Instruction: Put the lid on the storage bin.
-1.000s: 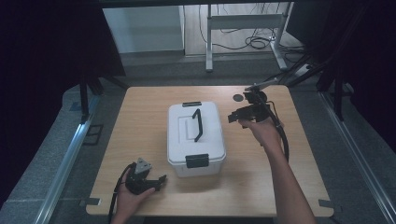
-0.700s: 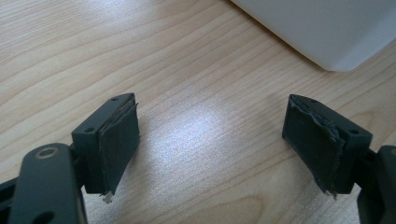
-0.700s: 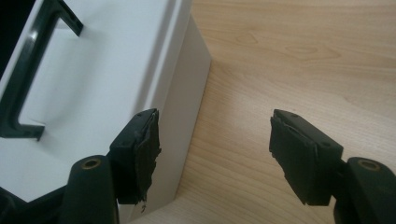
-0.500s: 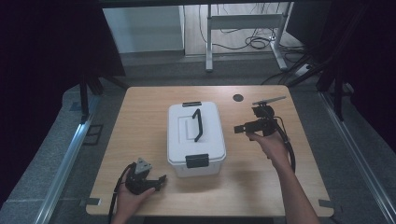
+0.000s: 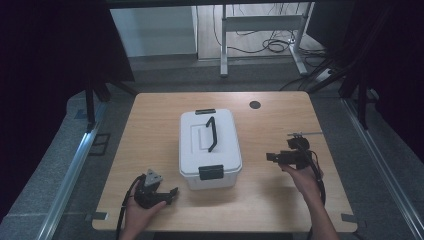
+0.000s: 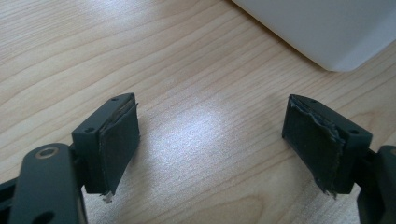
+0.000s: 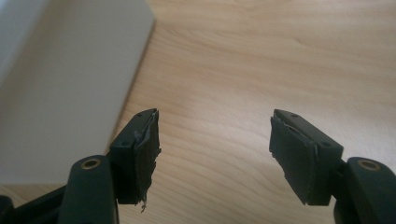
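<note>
Looking down on the wooden table [image 5: 150,125], I see the white lidded box [image 5: 209,150] standing at its middle, long side running away from me, the black handle [image 5: 212,133] lying flat on the lid, a black latch [image 5: 211,172] closed on the near end and another [image 5: 205,111] on the far end. A small dark round spot [image 5: 255,105] sits on the table beyond the box, well apart from it.

My right gripper [image 5: 272,157] hangs low just to the right of the box, aimed at its side; in the right gripper view its fingers [image 7: 140,154] stand released, wide apart, with bare wood between them and the white box wall close by on the left.

My left gripper [image 5: 172,192] rests near the table's front edge, left of the box's near corner. Its fingers [image 6: 119,140] are released too, nothing between them but wood, the box corner just ahead.
</note>
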